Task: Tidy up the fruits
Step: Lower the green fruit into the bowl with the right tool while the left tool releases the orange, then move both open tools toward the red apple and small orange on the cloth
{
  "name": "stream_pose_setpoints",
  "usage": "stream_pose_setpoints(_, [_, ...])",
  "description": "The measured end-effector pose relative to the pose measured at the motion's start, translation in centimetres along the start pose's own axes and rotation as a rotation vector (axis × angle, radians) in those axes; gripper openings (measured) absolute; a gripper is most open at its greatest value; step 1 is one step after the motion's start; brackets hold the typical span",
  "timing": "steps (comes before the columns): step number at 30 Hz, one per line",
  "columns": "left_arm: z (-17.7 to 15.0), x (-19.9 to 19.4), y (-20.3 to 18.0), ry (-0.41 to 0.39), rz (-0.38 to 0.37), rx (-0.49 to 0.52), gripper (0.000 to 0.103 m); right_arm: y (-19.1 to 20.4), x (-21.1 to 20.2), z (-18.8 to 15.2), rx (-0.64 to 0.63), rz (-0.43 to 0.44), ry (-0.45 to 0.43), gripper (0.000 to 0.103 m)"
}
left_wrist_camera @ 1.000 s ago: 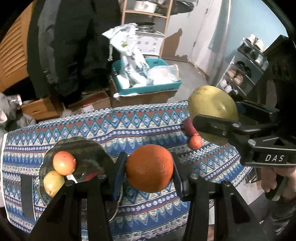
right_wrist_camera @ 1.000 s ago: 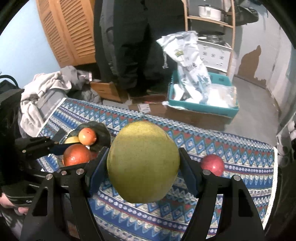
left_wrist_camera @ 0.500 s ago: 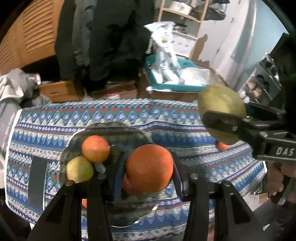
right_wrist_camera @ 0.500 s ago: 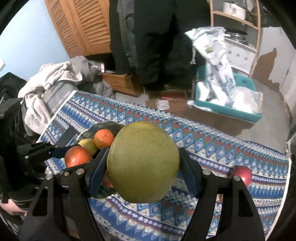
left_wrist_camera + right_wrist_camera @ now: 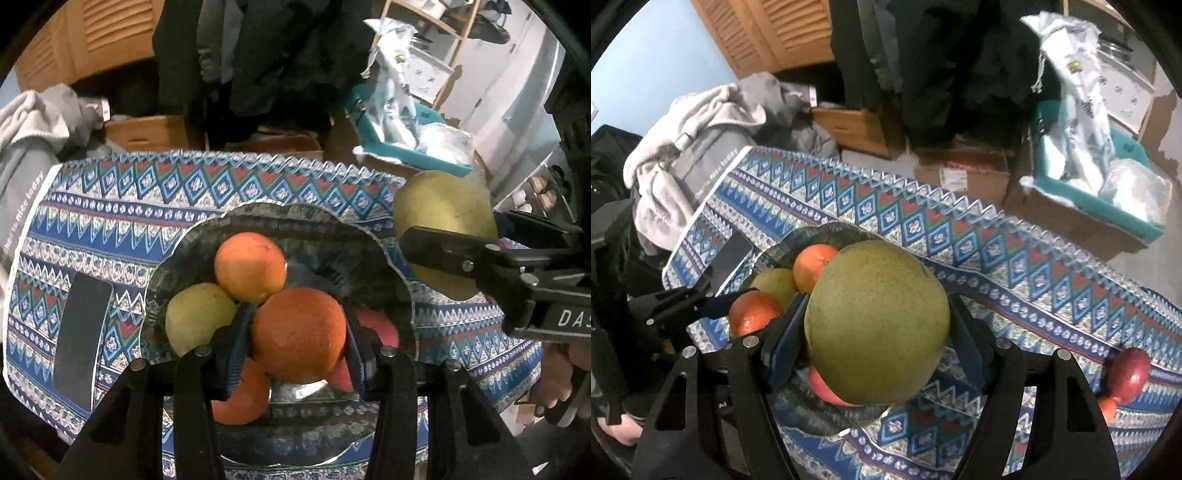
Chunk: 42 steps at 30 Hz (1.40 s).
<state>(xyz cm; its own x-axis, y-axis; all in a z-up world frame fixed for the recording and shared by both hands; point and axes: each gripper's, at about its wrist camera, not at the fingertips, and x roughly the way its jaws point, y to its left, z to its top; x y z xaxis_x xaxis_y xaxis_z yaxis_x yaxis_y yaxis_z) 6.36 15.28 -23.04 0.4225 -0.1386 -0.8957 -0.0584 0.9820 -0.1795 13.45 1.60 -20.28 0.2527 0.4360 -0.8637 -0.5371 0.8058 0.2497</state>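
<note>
The left tool (image 5: 297, 334) grips an orange (image 5: 298, 334) between its blue-padded fingers (image 5: 236, 347), holding it over the dark scalloped bowl (image 5: 332, 236). The bowl sits on the counter's patterned cloth (image 5: 110, 206), toward the counter's left end, between the near and far edges. Inside the bowl lie a second orange (image 5: 250, 266) on the far side, a yellow-green pear (image 5: 197, 321) to its left, another orange fruit (image 5: 245, 398) at the near side below the left finger, and a red fruit (image 5: 380, 330) partly hidden behind the right finger.

The right tool (image 5: 877, 334) is clamped on a large green pomelo (image 5: 877, 334), carried above the right part of the bowl (image 5: 827, 230). Whether the pomelo touches anything in the bowl cannot be told.

A black phone (image 5: 81, 339) lies flat on the cloth just left of the bowl, near the counter's left edge. Toward the counter's right end, a red apple (image 5: 1128, 373) rests on the cloth with a small orange fruit (image 5: 1108, 408) touching its near side, well apart from the bowl.
</note>
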Motion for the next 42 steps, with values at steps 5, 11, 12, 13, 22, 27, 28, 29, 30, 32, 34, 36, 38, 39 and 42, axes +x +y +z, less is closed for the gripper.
stream_pose_setpoints(5, [-0.2, 1.5, 0.7, 0.035, -0.008, -0.027, 0.047, 0.5, 2.0, 0.1, 0.0, 0.0, 0.039, 0.074])
stream_pose_setpoints(11, [-0.4, 2.8, 1.0, 0.062, 0.001, -0.041, 0.047, 0.8, 3.9, 0.0, 0.019, 0.017, 0.073, 0.074])
stream_pose_setpoints(12, [-0.5, 3.1, 1.1, 0.068, 0.002, -0.04, 0.047, 0.9, 4.1, -0.1, 0.014, 0.012, 0.079, 0.074])
stream_pose_setpoints(13, [-0.5, 3.2, 1.1, 0.072, 0.002, -0.04, 0.047, 0.9, 4.4, -0.1, 0.012, 0.009, 0.084, 0.074])
stream_pose_setpoints(22, [-1.1, 4.6, 1.7, 0.107, 0.001, -0.062, 0.047, 0.4, 6.1, -0.6, 0.048, 0.019, 0.119, 0.074])
stream_pose_setpoints(27, [-1.1, 4.5, 1.5, 0.103, 0.006, -0.061, 0.049, -0.3, 5.4, -0.2, 0.083, 0.067, 0.087, 0.073])
stream_pose_setpoints(28, [-1.1, 4.4, 1.5, 0.103, 0.009, -0.06, 0.049, -0.3, 5.2, -0.1, 0.085, 0.068, 0.084, 0.073])
stream_pose_setpoints(29, [-1.1, 4.3, 1.3, 0.105, 0.015, -0.056, 0.049, -0.2, 5.0, 0.1, 0.083, 0.062, 0.081, 0.073])
stream_pose_setpoints(30, [-1.1, 4.3, 1.2, 0.105, 0.018, -0.054, 0.049, -0.1, 4.6, 0.2, 0.079, 0.057, 0.072, 0.073])
stream_pose_setpoints(32, [-1.1, 3.9, 1.1, 0.1, 0.022, -0.051, 0.049, -0.1, 4.1, 0.3, 0.073, 0.056, 0.061, 0.073])
stream_pose_setpoints(34, [-1.0, 3.5, 1.0, 0.091, 0.022, -0.051, 0.049, 0.0, 3.4, 0.4, 0.059, 0.041, 0.048, 0.073])
stream_pose_setpoints(36, [-0.8, 3.0, 0.8, 0.08, 0.027, -0.053, 0.05, 0.0, 2.5, 0.5, 0.043, 0.023, 0.027, 0.073])
stream_pose_setpoints(38, [-0.6, 2.3, 0.6, 0.067, 0.029, -0.054, 0.051, 0.0, 1.7, 0.6, 0.04, 0.015, 0.014, 0.073])
stream_pose_setpoints(39, [-0.5, 2.0, 0.5, 0.058, 0.023, -0.054, 0.053, -0.1, 1.2, 0.6, 0.04, 0.01, 0.006, 0.073])
stream_pose_setpoints(42, [-0.4, 1.0, 0.0, 0.036, 0.018, -0.047, 0.054, -0.5, 0.2, 0.4, 0.038, -0.003, -0.009, 0.073])
